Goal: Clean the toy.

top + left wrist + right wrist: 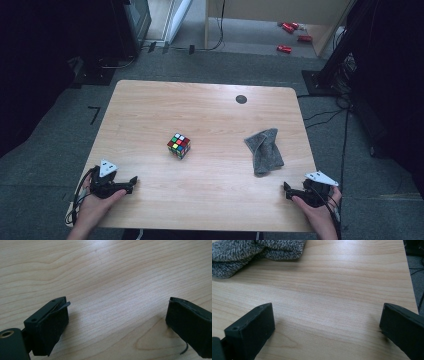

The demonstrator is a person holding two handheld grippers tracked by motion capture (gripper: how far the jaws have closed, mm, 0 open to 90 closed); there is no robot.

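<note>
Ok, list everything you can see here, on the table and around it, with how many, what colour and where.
Table: one, light wood, centre of the high view.
Puzzle cube: one, multicoloured, middle of the table.
Cloth: one, grey, crumpled, right part of the table.
Round dark spot: one, black, far side of the tabletop.
Small red things: several, red, on the floor beyond the table; too small to identify.
Cables: several, black, on the floor to the right.
Left gripper: one, black, near left edge, jaws open over bare wood.
Right gripper: one, black, near right edge, jaws open, cloth ahead.
</note>
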